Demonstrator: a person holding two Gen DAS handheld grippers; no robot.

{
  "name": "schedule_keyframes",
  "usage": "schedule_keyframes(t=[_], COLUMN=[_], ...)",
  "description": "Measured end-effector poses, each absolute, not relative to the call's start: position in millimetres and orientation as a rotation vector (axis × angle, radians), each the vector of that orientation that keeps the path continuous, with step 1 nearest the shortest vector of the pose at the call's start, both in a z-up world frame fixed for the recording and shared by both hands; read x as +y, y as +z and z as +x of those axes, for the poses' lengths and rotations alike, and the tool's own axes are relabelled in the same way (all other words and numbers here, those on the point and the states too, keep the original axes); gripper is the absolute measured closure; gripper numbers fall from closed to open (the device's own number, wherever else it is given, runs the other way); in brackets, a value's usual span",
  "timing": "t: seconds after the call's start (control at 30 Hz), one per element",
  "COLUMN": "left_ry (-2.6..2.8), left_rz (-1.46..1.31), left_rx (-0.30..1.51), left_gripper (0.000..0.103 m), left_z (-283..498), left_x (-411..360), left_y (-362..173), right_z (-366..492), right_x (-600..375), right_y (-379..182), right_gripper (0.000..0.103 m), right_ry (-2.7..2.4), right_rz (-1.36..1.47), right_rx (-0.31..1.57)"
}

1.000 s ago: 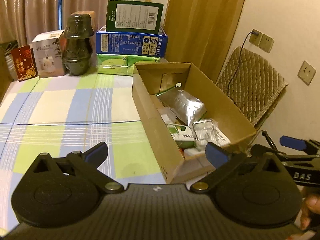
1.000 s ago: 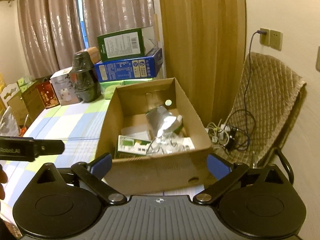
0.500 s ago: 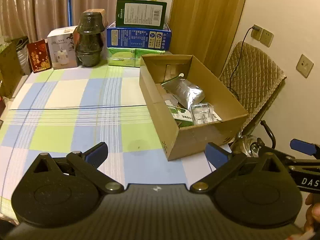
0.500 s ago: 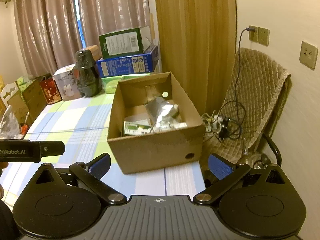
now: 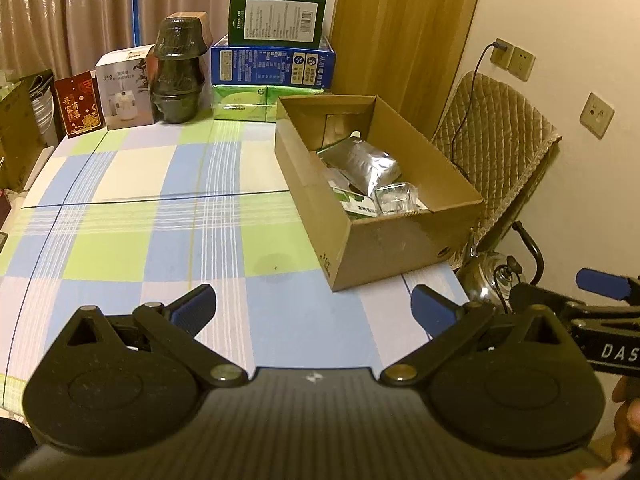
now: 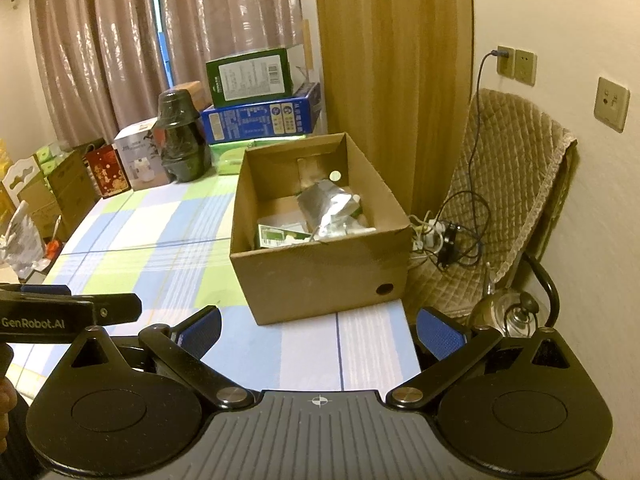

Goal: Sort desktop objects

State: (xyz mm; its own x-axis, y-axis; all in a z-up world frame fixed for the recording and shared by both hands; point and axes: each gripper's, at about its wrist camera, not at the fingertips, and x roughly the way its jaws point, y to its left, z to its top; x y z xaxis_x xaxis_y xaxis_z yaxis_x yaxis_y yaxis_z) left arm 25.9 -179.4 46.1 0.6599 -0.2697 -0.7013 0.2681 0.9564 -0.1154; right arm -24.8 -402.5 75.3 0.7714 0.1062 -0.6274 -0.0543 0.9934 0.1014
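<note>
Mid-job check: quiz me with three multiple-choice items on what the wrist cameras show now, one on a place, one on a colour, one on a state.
1. Where does the silver foil pouch lie?
A. on the tablecloth
B. in the cardboard box
C. on the chair

2. What colour is the box directly under the green carton at the back?
A. red
B. white
C. blue

3. How do the left gripper and right gripper stand?
A. both open, holding nothing
B. both shut on a pouch
C. left shut, right open

Answers:
1 B, the pouch rests among packets inside the box walls.
2 C, the blue box carries the green carton.
3 A, each pair of blue fingertips is spread wide with only tablecloth between them.
</note>
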Motion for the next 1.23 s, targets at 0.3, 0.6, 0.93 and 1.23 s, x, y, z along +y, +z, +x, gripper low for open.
schedule_keyframes(t=[0.3,0.6,0.93,1.23], left_ry=[-0.293,-0.288,-0.287,-0.315], left_rz=[0.006,0.005,0.005,-0.017], left_rx=[0.79,0.801,0.805,0.79], left_gripper=[0.001,0.001,0.001,0.001], left_z=[25.1,26.7,28.3,27.7], left_x=[-179.2,-179.9,-180.2,-177.8], left_y=[44.5,41.5,39.9,39.3], right_z=[-26.1,-25.0,-24.4,-24.8], right_x=[-401.6,-402.4,-402.3,-401.9], right_y=[77.5,77.0,74.5,72.5], right_gripper=[0.002,0.002,0.002,0.002], right_ry=[0.091,0.088,0.084,0.083], right_rz=[0.083,0.084,0.085,0.083], right_rx=[0.677,0.683,0.686,0.688])
